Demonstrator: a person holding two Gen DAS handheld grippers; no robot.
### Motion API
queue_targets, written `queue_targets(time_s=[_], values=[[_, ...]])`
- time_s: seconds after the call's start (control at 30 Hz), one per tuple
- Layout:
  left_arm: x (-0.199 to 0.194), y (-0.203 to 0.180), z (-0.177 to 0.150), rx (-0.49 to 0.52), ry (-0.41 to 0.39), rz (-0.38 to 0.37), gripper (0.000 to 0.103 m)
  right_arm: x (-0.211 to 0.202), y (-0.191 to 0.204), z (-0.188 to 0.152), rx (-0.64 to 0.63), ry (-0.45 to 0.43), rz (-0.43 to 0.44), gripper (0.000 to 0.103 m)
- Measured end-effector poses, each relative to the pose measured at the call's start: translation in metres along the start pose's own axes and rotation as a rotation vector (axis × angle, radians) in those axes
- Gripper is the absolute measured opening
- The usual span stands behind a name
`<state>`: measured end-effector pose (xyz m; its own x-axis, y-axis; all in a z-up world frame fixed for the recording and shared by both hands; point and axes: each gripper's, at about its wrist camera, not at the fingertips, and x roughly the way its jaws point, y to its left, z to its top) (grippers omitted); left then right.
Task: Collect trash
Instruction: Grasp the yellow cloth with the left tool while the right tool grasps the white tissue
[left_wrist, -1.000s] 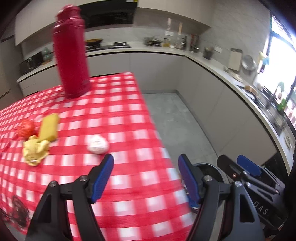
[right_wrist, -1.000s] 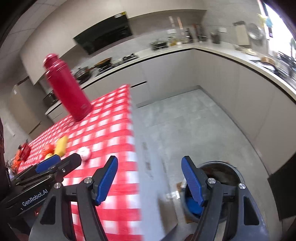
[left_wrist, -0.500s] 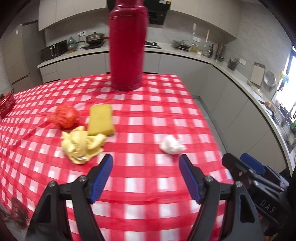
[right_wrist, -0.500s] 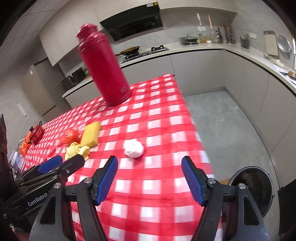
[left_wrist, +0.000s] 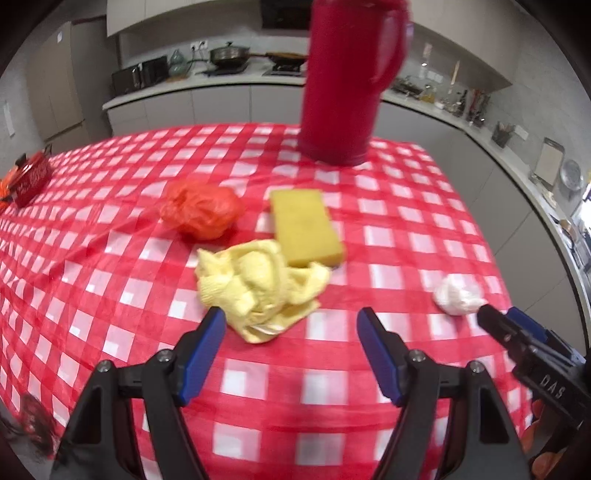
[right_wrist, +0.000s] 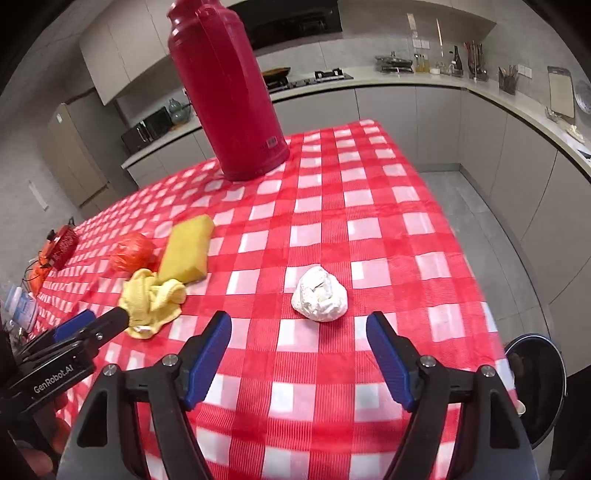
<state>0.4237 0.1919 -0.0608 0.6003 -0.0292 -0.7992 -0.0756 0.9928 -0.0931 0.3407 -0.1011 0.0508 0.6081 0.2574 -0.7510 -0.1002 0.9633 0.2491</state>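
The white paper wad (right_wrist: 320, 294) sat on the checkered table (right_wrist: 369, 206), just ahead of the right claw (right_wrist: 299, 349), whose jaws were opening with nothing between them. The yellow cloth (left_wrist: 255, 288) lay crumpled against a sponge (left_wrist: 304, 226), right in front of the left claw (left_wrist: 290, 349), jaws apart and empty. An orange bag (left_wrist: 203, 212) was beside them. The bin (right_wrist: 537, 384) on the floor looked dark inside, couldn't tell its contents. Red thermos (right_wrist: 227, 92) stood at the back.

On the checked cloth: one red flask (right_wrist: 229, 92), one yellow sponge (right_wrist: 186, 249), three crumpled wads, two grippers.
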Motion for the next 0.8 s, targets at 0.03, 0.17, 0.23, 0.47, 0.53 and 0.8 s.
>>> queue_targets(time_s=[0.03,0.17,0.23,0.47,0.53,0.8], values=[[0.004,0.003,0.0,-0.003,0.005,0.005,0.075,0.007,0.0,0.001,0.002,0.007,-0.012,0.077],[0.018,0.013,0.005,-0.008,0.011,0.005,0.075,0.024,-0.003,0.004,0.015,0.027,-0.031,0.077],[0.025,0.014,0.009,-0.002,0.015,0.001,0.075,0.031,-0.004,0.006,0.014,0.033,-0.039,0.077],[0.051,0.021,0.01,0.006,0.038,0.005,0.075,0.052,0.001,0.009,0.001,0.057,-0.048,0.077],[0.055,0.025,0.008,0.003,0.042,-0.009,0.073,0.056,0.001,0.009,0.005,0.061,-0.035,0.077],[0.047,0.035,0.005,-0.034,0.015,-0.014,0.037,0.06,-0.004,0.007,0.005,0.07,-0.009,0.042]])
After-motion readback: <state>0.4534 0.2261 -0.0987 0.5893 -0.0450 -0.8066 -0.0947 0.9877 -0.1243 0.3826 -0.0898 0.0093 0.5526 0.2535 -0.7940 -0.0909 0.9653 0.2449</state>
